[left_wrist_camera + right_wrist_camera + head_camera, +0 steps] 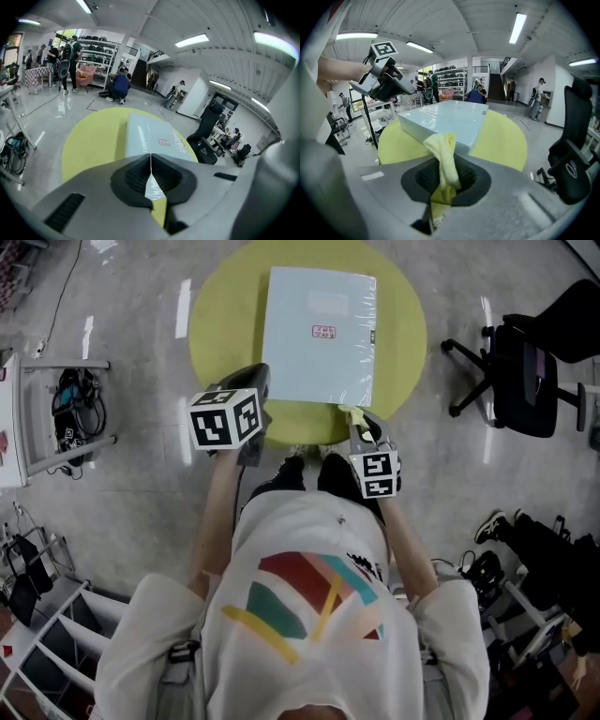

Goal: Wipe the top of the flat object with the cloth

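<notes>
yellow table [214,343] bears a pale box [319,334]; right tool [363,430] clamps the cloth [443,146], left tool [151,161] sits closed, empty.

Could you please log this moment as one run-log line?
left gripper: shut, empty | right gripper: shut on yellow cloth | flat pale-blue box: on round yellow table

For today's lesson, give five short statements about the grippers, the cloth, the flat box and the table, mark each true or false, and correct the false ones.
1. The right gripper is shut on the yellow cloth. True.
2. The left gripper is wide open. False: its jaws are together, with nothing between them.
3. The pale blue flat box lies on the round yellow table. True.
4. The cloth is spread across the box's top. False: it is bunched in the right gripper, by the box's near edge.
5. A black office chair stands beside the table. True.
</notes>
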Demonstrator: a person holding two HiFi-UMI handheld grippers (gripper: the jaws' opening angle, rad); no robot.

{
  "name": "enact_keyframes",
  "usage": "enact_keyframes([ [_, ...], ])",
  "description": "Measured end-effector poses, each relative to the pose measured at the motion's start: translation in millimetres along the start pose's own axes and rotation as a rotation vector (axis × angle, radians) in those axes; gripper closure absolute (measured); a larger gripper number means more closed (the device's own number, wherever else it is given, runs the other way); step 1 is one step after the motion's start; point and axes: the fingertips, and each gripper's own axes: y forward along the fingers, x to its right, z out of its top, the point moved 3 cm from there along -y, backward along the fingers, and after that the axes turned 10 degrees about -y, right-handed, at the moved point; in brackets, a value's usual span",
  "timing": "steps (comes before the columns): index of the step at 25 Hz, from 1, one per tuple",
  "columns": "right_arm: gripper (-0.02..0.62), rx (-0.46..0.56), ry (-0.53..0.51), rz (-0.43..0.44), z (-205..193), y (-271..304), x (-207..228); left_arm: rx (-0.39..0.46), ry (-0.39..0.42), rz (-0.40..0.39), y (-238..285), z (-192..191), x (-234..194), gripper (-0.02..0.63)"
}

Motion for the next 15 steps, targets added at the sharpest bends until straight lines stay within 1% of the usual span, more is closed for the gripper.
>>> enact_keyframes([
  [5, 0.568, -0.015, 0.016, -0.039, -11.6, -12.2, 22.8, -0.001, 0.012, -0.019, 8.5, 3.9, 18.0, 0.591],
  [9, 0.568, -0.022, 0.019, -0.056, -16.2, -15.7, 32.8, 0.007, 0.016, -0.029, 12.3, 8.6, 26.6, 0.591],
  [15, 0.568, -0.038, 0.020, -0.029, -18.2, -17.4, 32.4, 0.010, 0.016, -0.033, 16.5, 12.0, 32.6, 0.591],
])
